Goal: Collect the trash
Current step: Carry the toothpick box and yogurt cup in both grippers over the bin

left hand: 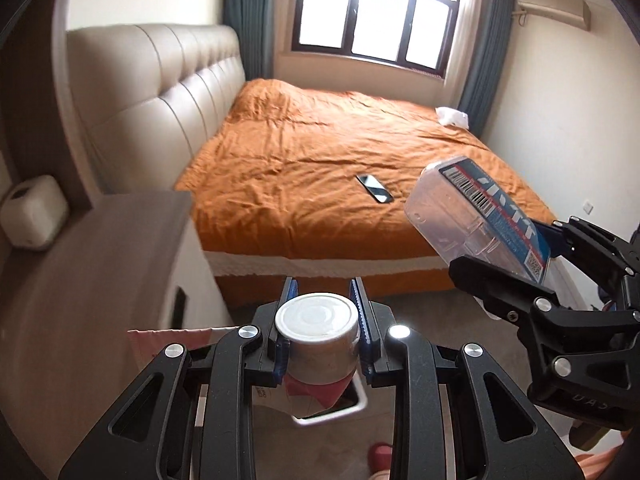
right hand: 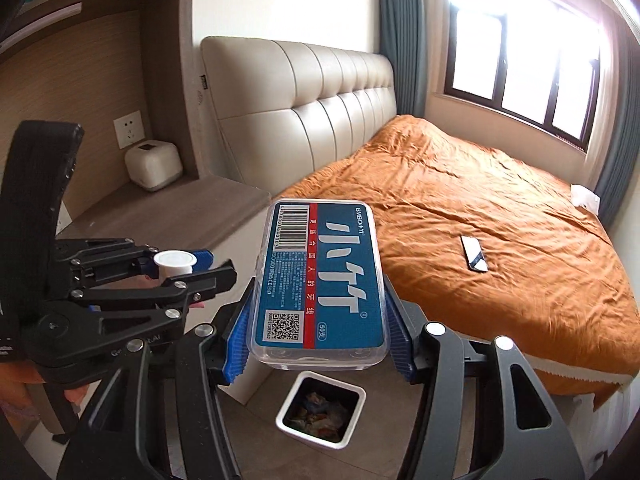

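Trash items: a clear plastic box [right hand: 320, 284] with a blue label, and a small white-lidded jar [left hand: 318, 340].
Box label: "BMBO" at one corner, large white characters on blue, a red stripe of Chinese text, a barcode at the far end, a QR code and "50" in an oval at the near end.
Box axis: long axis runs away from the right wrist camera, along the fingers, label face up; barcode end points toward the bed [right hand: 480, 208].
Box position: held in the air just above a white square bin [right hand: 320, 412] on the floor, which has crumpled wrappers inside.
Right tongs [right hand: 320, 344]: clamped on the box's two long sides near its near end, blue pads [right hand: 240, 340] against the plastic.
Jar: upright, white lid on top, no readable writing.
Left tongs [left hand: 320, 332]: closed on the jar's sides, in the air above the bin's rim [left hand: 332, 416].
Bed: orange cover, a dark phone [left hand: 375, 188] lying flat on it, something white [left hand: 452, 116] at the far corner.
Bedside desk [right hand: 172, 216]: carries a white boxy device [right hand: 153, 166] below a wall socket [right hand: 129, 129].
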Demonstrator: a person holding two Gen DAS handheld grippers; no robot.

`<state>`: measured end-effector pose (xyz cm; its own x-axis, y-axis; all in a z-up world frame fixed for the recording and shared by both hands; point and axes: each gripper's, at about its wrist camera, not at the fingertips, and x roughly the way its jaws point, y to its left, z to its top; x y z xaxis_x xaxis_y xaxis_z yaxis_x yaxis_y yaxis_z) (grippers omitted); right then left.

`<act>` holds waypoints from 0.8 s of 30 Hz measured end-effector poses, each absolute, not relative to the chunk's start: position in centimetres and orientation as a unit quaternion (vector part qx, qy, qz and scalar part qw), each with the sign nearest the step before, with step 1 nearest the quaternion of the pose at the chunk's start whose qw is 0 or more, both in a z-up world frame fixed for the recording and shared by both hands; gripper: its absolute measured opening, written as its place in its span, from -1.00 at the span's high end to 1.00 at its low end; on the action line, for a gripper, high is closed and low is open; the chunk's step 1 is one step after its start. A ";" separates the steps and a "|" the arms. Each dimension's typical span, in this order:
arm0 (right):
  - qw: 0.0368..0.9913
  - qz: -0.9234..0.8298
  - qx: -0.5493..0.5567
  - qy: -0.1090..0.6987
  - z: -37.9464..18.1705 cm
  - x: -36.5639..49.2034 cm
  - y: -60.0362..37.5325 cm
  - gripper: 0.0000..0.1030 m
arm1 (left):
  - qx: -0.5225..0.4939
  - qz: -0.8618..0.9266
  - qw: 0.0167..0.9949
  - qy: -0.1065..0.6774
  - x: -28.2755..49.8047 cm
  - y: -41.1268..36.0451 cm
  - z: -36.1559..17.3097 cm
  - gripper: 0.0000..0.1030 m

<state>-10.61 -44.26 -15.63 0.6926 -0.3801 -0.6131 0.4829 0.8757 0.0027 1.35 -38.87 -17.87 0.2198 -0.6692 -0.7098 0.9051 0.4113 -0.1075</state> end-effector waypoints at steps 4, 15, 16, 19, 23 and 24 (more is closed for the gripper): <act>0.911 -0.235 0.090 0.328 -17.4 -11.9 -46.0 -0.12 | 0.170 -0.525 0.745 0.374 -0.2 -41.0 -21.0 0.47; 0.898 -0.222 0.101 0.367 -25.0 -11.9 -49.7 -0.12 | 0.184 -0.551 0.702 0.413 -0.3 -46.0 -31.6 0.47; 0.897 -0.219 0.100 0.371 -26.1 -11.6 -50.0 -0.12 | 0.188 -0.549 0.701 0.414 -0.2 -46.4 -32.8 0.47; 0.892 -0.210 0.101 0.387 -29.8 -10.5 -50.9 -0.12 | 0.191 -0.550 0.697 0.420 0.0 -47.3 -37.1 0.47; 0.889 -0.189 0.105 0.403 -36.5 -9.2 -52.1 -0.12 | 0.192 -0.543 0.697 0.427 0.6 -47.8 -43.6 0.47; 0.888 -0.184 0.107 0.408 -38.5 -8.7 -52.4 -0.12 | 0.193 -0.541 0.696 0.431 0.9 -48.0 -45.6 0.47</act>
